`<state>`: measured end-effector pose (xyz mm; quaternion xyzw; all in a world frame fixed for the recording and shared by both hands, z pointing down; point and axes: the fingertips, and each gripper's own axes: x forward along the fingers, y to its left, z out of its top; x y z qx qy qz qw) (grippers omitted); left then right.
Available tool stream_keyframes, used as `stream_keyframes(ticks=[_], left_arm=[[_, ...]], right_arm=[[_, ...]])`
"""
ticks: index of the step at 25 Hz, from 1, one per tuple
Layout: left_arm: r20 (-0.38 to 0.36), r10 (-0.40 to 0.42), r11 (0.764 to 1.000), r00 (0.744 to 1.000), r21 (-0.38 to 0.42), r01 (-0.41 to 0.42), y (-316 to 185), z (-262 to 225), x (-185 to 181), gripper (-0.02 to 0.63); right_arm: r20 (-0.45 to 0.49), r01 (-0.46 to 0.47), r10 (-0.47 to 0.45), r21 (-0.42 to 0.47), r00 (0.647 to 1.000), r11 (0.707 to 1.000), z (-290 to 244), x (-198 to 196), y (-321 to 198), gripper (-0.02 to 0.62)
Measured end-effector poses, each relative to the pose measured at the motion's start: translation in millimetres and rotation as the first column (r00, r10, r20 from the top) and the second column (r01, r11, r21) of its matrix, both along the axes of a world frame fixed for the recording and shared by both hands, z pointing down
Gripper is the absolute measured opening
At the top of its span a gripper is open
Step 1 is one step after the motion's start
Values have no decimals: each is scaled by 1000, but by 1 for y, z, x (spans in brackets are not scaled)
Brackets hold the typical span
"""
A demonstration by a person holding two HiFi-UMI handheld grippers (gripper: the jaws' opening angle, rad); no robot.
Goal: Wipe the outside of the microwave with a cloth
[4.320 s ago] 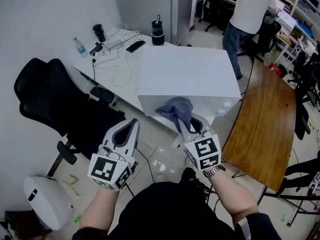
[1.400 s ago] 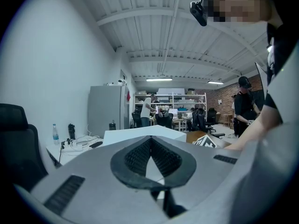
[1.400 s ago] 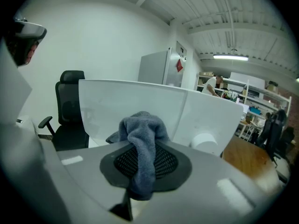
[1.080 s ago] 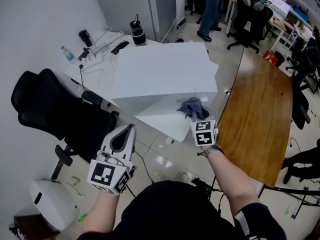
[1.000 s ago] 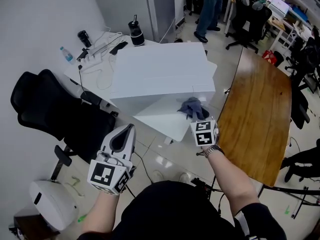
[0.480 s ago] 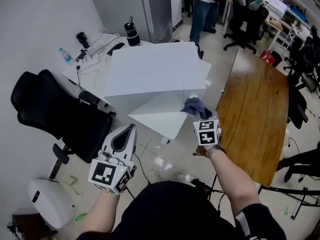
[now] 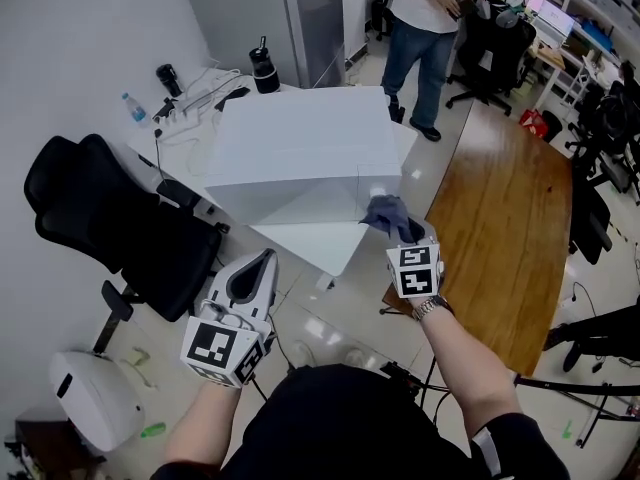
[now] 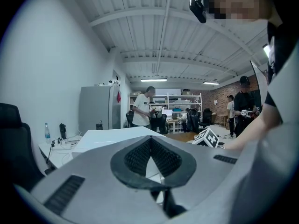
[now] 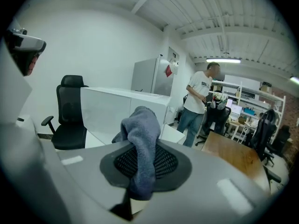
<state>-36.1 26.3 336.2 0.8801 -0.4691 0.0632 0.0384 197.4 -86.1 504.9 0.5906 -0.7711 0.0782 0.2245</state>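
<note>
The microwave (image 7: 300, 138) is a plain white box on a white desk (image 7: 315, 248). My right gripper (image 7: 403, 232) is shut on a blue-grey cloth (image 7: 387, 212), which bunches up against the microwave's front right corner. In the right gripper view the cloth (image 9: 140, 134) hangs over the shut jaws, with the microwave (image 9: 117, 108) just behind it. My left gripper (image 7: 260, 263) is held low on the left, away from the microwave, shut and with nothing in it. In the left gripper view, past its pads (image 8: 140, 154), the microwave's top (image 8: 112, 135) shows.
A black office chair (image 7: 110, 218) stands left of the desk. A wooden table (image 7: 500, 208) runs along the right. A person (image 7: 430, 18) stands behind the microwave. A black flask (image 7: 262, 68), a bottle (image 7: 133, 108) and cables (image 7: 190, 103) lie on the desk's far end.
My right gripper has carried the cloth rightward along the microwave's front to its right corner. The person in the background has walked nearer. My left gripper has stayed put.
</note>
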Motion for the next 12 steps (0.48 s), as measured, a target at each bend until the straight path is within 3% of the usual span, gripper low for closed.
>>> stream_keyframes(ticks=[12], left_arm=[[-14,-24,1000,1000,7,24,16,0,9,3]], right_arm=[[93,105,-112,75,989,992,-64,-20,40,48]])
